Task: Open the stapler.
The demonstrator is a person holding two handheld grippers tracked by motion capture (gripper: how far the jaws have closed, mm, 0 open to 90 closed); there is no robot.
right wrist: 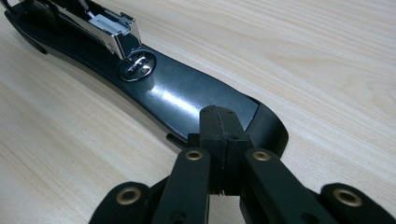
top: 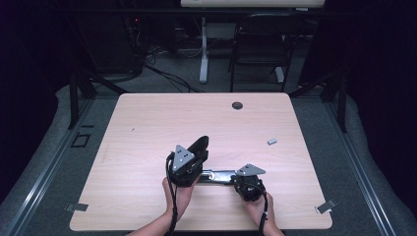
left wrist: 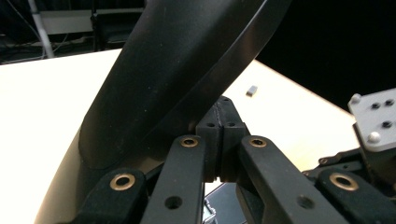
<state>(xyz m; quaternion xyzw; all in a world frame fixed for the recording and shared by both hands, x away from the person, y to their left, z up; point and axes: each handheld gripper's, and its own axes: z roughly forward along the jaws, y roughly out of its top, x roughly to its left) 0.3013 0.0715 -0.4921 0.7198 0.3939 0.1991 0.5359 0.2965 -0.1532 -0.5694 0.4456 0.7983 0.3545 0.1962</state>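
Stapler [top: 216, 175], black, opened out near the front of the surface [top: 147, 123]; no legible brand or writing. Left gripper [top: 189, 164] clenched on the raised lid [left wrist: 177, 70]. Right gripper [top: 244, 186] clenched on the base [right wrist: 187, 100] end. Small grey block [top: 272, 141] lies well apart.

Lab: dark curtains, cables [top: 162, 73], rig table [top: 147, 123].
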